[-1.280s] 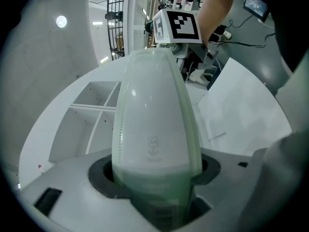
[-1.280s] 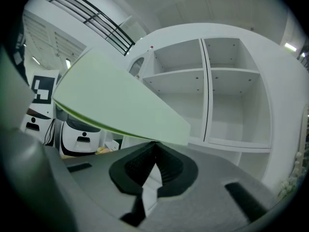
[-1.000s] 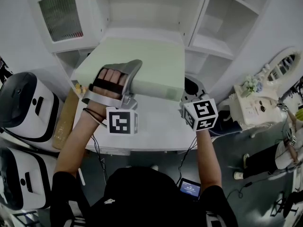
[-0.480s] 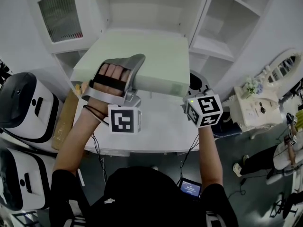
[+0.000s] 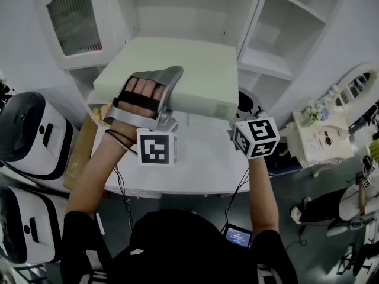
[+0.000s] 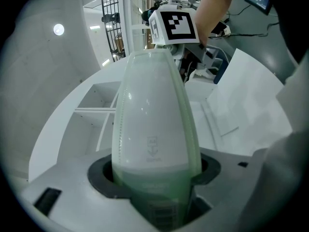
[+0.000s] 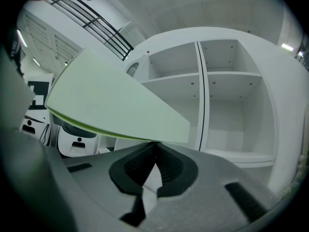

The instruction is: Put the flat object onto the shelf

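One smooth, pale-green rectangular slab (image 5: 185,70), round-edged.

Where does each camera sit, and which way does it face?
Head view: on the head, facing steeply down at slab, shelf; shows both arms, left gripper, right gripper.
Left gripper view: on that gripper, facing along the slab in its jaws; shows right gripper's cube.
Right gripper view: on that gripper, facing the shelf; slab above its jaws.
All share the slab.
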Action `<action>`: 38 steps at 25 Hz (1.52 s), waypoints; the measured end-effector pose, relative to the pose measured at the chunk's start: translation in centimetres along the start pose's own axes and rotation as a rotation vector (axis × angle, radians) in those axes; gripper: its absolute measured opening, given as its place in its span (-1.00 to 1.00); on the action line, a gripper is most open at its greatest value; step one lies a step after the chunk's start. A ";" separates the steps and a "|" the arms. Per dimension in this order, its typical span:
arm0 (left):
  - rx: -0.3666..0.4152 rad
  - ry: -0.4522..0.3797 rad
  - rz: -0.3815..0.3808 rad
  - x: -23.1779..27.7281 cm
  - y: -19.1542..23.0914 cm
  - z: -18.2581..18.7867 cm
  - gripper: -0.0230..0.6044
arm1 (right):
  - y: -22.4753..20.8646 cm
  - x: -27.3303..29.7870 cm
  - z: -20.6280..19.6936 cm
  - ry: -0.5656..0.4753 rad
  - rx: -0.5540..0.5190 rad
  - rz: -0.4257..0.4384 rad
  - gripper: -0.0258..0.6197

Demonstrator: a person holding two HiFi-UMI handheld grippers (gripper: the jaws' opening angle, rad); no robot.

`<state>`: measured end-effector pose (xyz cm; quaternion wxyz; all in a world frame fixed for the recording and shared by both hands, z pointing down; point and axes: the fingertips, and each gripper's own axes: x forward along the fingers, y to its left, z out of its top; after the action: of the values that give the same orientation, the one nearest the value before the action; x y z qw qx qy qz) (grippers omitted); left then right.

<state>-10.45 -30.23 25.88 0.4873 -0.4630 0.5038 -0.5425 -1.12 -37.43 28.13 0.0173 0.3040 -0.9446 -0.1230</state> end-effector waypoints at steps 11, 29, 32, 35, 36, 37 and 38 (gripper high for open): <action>-0.007 0.025 -0.047 2.1 -1.3 -0.7 0.06 | -0.7 1.8 -1.6 0.027 0.019 0.019 -0.96; 0.019 0.093 -0.069 5.8 -2.3 -2.3 0.06 | -1.5 3.2 -4.4 0.057 0.049 0.047 -0.96; 0.007 0.093 -0.077 6.4 -2.7 -2.4 0.06 | -2.1 3.0 -5.2 0.068 0.056 0.036 -0.96; -0.005 0.096 -0.094 6.9 -3.0 -2.4 0.06 | -2.6 2.8 -5.9 0.083 0.062 0.028 -0.96; -0.007 0.097 -0.100 7.1 -3.1 -2.5 0.06 | -2.7 2.7 -6.0 0.086 0.063 0.027 -0.96; -0.009 0.097 -0.105 7.3 -3.2 -2.5 0.06 | -2.7 2.7 -6.1 0.087 0.063 0.026 -0.96; -0.013 0.097 -0.111 7.5 -3.4 -2.5 0.06 | -2.8 2.6 -6.1 0.088 0.064 0.025 -0.96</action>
<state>-13.85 -37.39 29.18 0.4285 -0.4665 0.5038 -0.5874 -0.97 -42.48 33.26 0.0505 0.2977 -0.9500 -0.0791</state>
